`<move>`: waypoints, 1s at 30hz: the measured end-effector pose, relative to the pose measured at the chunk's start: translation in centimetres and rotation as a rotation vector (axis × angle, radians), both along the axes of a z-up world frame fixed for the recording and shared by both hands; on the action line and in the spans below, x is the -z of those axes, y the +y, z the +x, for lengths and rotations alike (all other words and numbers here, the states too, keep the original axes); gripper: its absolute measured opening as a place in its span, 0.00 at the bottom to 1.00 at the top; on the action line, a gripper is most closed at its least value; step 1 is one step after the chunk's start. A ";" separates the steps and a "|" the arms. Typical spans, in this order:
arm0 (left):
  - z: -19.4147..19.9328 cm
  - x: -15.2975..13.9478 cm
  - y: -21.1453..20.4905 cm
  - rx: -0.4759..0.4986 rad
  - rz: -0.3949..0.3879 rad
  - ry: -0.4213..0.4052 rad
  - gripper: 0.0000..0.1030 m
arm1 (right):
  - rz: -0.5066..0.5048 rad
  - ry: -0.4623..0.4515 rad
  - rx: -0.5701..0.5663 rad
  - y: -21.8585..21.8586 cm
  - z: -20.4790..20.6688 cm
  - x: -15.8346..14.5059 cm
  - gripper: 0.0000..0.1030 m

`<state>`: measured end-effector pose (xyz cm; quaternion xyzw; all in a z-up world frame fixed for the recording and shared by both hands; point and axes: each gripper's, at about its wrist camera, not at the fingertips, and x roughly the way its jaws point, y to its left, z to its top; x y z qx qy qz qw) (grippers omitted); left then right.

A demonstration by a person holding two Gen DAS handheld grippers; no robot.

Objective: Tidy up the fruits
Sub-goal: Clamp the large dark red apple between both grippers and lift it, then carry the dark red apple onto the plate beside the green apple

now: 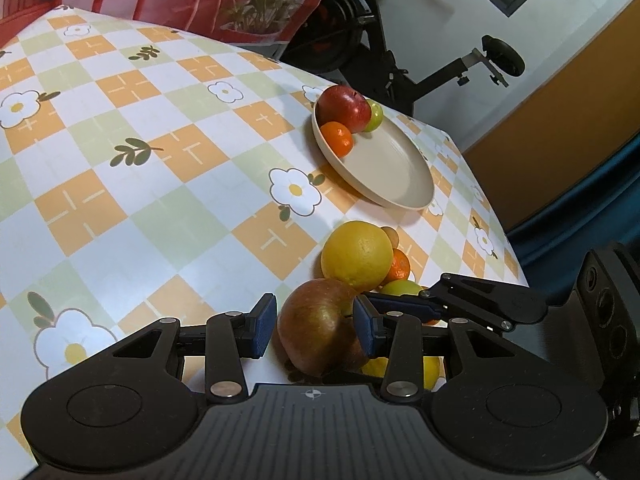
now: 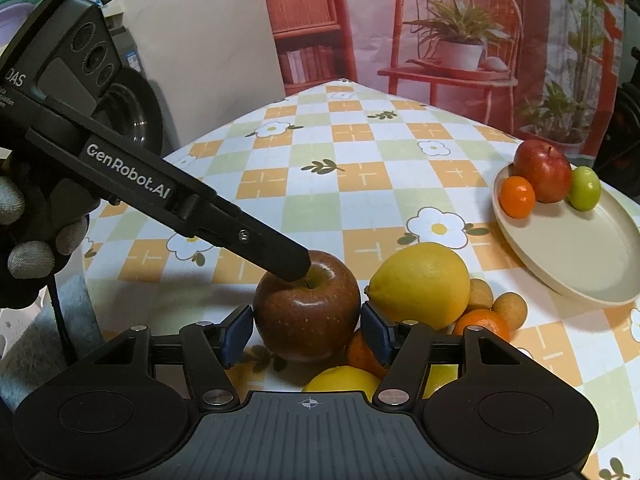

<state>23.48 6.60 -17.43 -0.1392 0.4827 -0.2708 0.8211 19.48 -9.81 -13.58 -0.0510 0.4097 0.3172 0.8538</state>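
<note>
A brownish-red apple [image 1: 316, 328] [image 2: 308, 304] rests on the checked tablecloth, and both grippers are around it. My left gripper [image 1: 314, 330] [image 2: 296, 270] comes down from above, one pad in the stem hollow and the other against the apple's side, shut on it. My right gripper [image 2: 308, 334] flanks the apple low down, open, its pads beside the skin; one right finger [image 1: 404, 306] shows behind the apple. A large yellow citrus [image 1: 356, 254] [image 2: 420, 284], a tangerine [image 2: 482, 322] and small brown fruits [image 2: 510, 308] lie close by. The beige plate [image 1: 400, 176] [image 2: 580, 256] holds a red apple [image 2: 542, 176], a tangerine [image 2: 517, 196] and a green fruit [image 2: 585, 188].
Another yellow fruit [image 2: 340, 380] and an orange one lie under the right gripper's body. The table edge [image 1: 500, 220] runs just right of the plate, with an exercise bike [image 1: 400, 60] beyond. A gloved hand [image 2: 24, 240] holds the left gripper. Bare cloth stretches to the left.
</note>
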 end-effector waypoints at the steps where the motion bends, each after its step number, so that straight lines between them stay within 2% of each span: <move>1: 0.1 0.1 0.0 0.000 -0.003 0.002 0.42 | 0.000 0.000 -0.003 0.0 0.0 0.0 0.55; 4: 0.2 0.4 -0.1 0.005 -0.015 0.009 0.37 | -0.008 -0.004 -0.013 0.3 0.1 0.2 0.56; 18: 0.2 0.4 0.2 -0.005 -0.028 -0.008 0.36 | -0.019 -0.045 -0.025 0.4 -0.2 0.0 0.55; 24: 0.5 -1.5 0.4 -0.030 -0.058 -0.055 0.36 | 0.025 -0.109 -0.009 -0.5 0.1 -1.5 0.55; 30: 1.4 -4.2 -1.3 -0.025 -0.040 -0.126 0.36 | 0.056 -0.160 0.017 -1.9 1.4 -3.6 0.55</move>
